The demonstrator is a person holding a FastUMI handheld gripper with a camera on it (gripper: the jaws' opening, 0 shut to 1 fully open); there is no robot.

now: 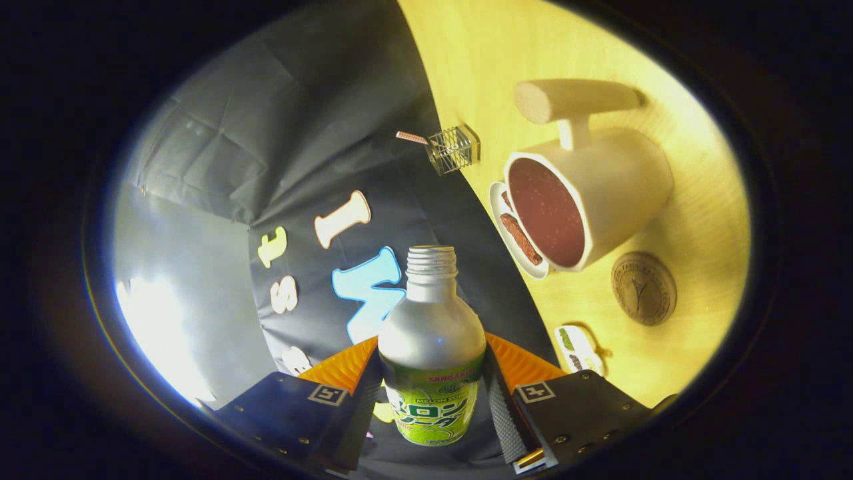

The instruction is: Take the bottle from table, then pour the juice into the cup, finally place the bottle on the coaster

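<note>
A silver bottle (pixel 432 347) with a green label and an uncapped threaded neck sits between my fingers, and the gripper (pixel 432 393) is shut on it. The whole view is rolled, so the wooden table (pixel 693 220) stands on edge beside the bottle. A white cup (pixel 603 193) with a speckled dark-red inside and a long thick handle stands on the table, its mouth facing the bottle's neck. A round brown coaster (pixel 644 288) lies on the table just beyond the cup's base, off to the side of the fingers.
A white saucer (pixel 516 237) with brown pieces lies by the cup's rim. A small wire holder (pixel 454 148) with a stick in it stands at the table's edge. A small white packet (pixel 578 348) lies near the fingers. The booth's dark cloth wall fills the other side.
</note>
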